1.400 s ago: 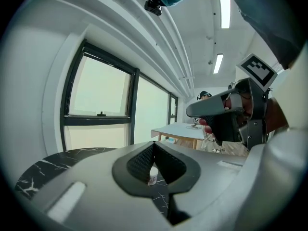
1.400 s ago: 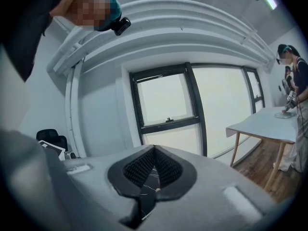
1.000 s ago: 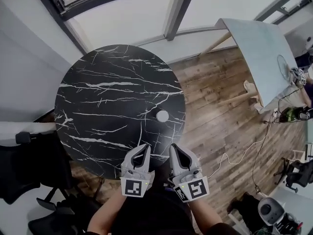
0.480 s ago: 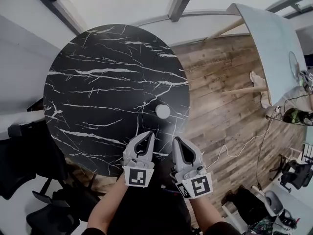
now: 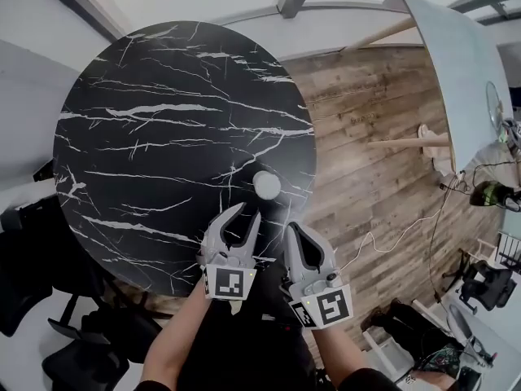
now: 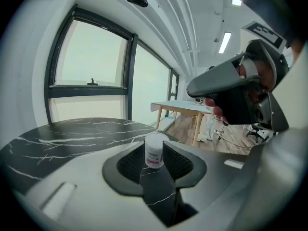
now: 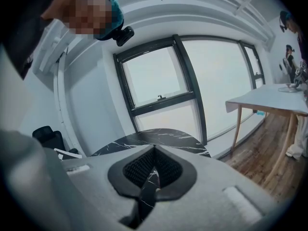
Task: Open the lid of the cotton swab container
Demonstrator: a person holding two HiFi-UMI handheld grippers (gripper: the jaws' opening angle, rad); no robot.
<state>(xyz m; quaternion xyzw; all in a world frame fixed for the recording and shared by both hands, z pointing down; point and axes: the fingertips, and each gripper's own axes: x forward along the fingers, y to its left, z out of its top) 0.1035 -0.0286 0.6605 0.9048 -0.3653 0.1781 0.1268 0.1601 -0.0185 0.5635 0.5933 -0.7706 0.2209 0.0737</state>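
Black marble table (image 5: 163, 137) with the little white cotton swab container (image 5: 266, 186) standing upright near its right-hand edge, lid on. Your left gripper (image 5: 246, 212) has just been opening its fingers (image 6: 129, 161). They're apart now with nothing between them, and the container lines up with the gap, just ahead of the tips and not touching. Your right gripper (image 5: 291, 230) sits just beside the left one, fingers closed together on nothing, with the container ahead and slightly left of its tips.

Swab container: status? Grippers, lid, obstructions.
Left gripper open, jaws just been opening, empty. Right gripper shut, empty. Container upright on table, lid on, ahead of left gripper, untouched. Nothing in the way.
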